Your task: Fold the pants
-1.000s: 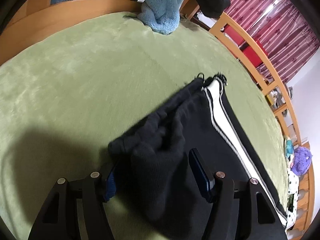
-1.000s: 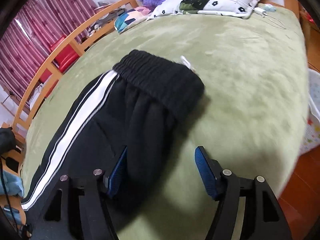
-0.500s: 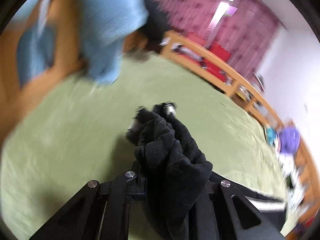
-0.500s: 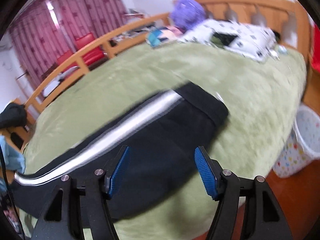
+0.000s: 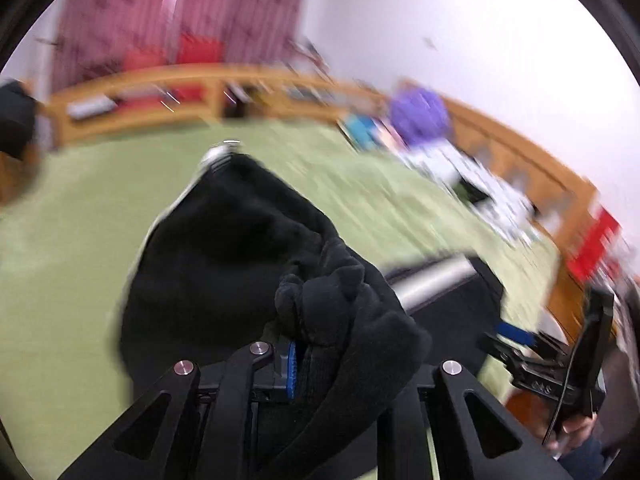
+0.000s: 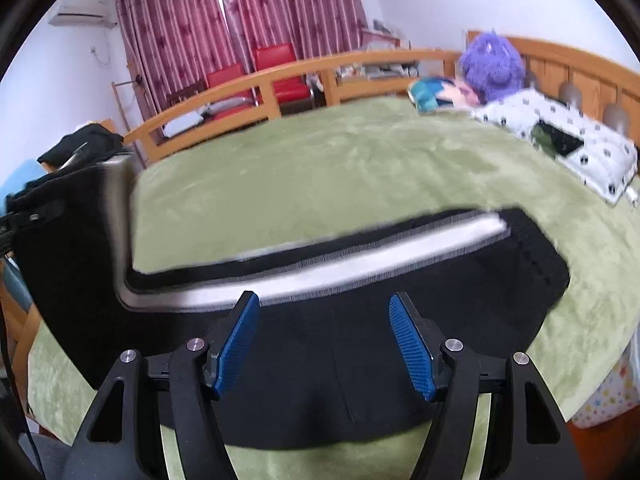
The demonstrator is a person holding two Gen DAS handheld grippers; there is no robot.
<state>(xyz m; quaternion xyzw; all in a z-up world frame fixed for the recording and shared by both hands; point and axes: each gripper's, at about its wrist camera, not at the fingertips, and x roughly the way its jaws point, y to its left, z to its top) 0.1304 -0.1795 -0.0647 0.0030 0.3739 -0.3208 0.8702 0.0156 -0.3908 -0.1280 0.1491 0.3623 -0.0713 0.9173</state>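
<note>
The left gripper [image 5: 316,360], open a second ago, now clamps the pants [image 5: 224,264] and lifts their leg end off the bed [image 6: 320,168].

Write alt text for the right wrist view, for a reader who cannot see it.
The open right gripper with blue finger pads hovers over black pants with a white side stripe spread on a green blanket-covered bed. At far left the leg end is lifted up off the bed. A purple plush toy and a spotted white pillow lie by the wooden headboard.

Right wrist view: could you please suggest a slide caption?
Open right gripper above black striped pants on the green bedspread.
</note>
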